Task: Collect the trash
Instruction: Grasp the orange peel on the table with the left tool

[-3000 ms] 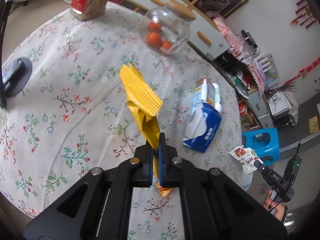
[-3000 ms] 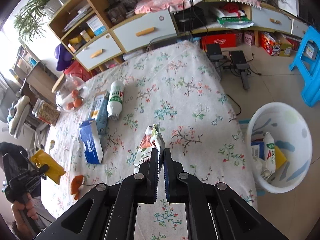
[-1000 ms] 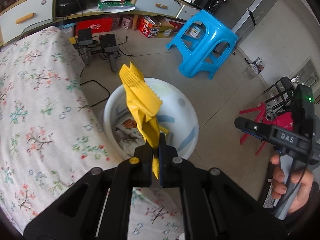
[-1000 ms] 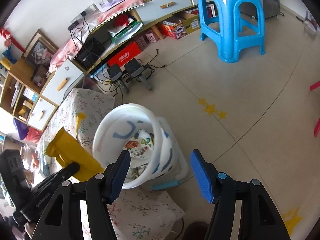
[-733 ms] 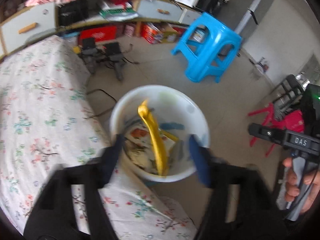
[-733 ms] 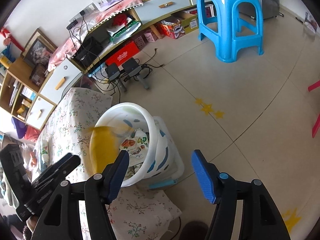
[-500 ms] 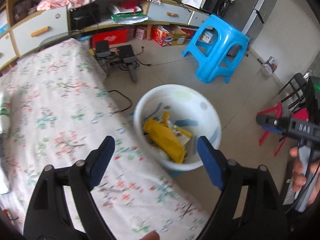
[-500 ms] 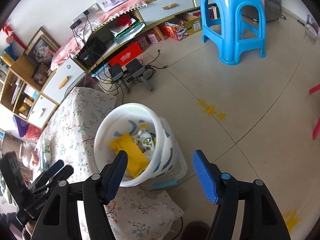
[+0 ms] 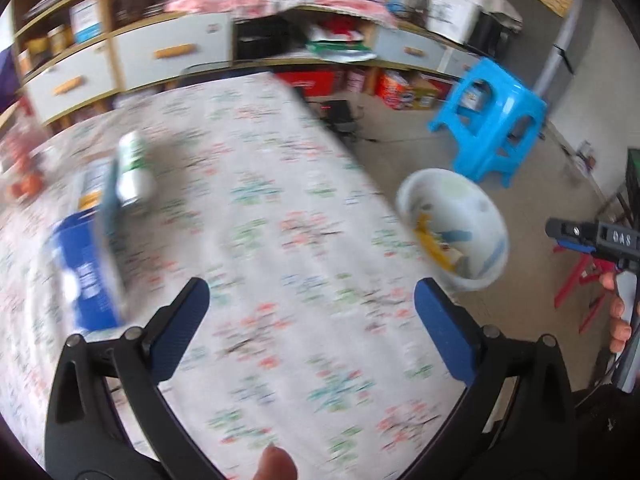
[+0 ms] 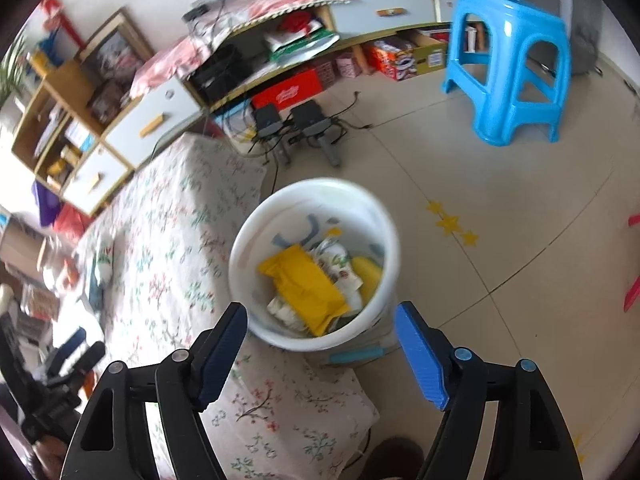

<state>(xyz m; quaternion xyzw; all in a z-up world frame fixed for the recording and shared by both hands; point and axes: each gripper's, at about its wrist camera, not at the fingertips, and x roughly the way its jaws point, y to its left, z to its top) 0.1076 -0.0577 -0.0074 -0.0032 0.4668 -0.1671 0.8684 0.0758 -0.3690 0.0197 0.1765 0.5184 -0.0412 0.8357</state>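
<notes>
My left gripper (image 9: pixel 310 294) hangs over the floral table (image 9: pixel 280 200), its jaws opening wide with nothing between them. On the table to its left lie a blue carton (image 9: pixel 88 268) and a white-and-green bottle (image 9: pixel 134 168), both blurred. The white bin (image 9: pixel 482 276) stands on the floor off the table's right edge, with the yellow wrapper (image 9: pixel 434 246) inside. My right gripper (image 10: pixel 320 316) hovers above that bin (image 10: pixel 240 248), jaws opening and empty. The yellow wrapper (image 10: pixel 308 284) lies on top of other packets in it.
A blue plastic stool (image 10: pixel 508 68) stands on the tiled floor beyond the bin. Low cabinets with drawers (image 9: pixel 168 52) and boxes under them line the far wall. Cables and black adapters (image 10: pixel 304 120) lie by the table's end. A hand (image 9: pixel 618 320) holds the right gripper's handle.
The left gripper opened and let go of the yellow wrapper, which dropped into the bin. It then swung back over the table. The right gripper spread wider and shifted closer over the bin.
</notes>
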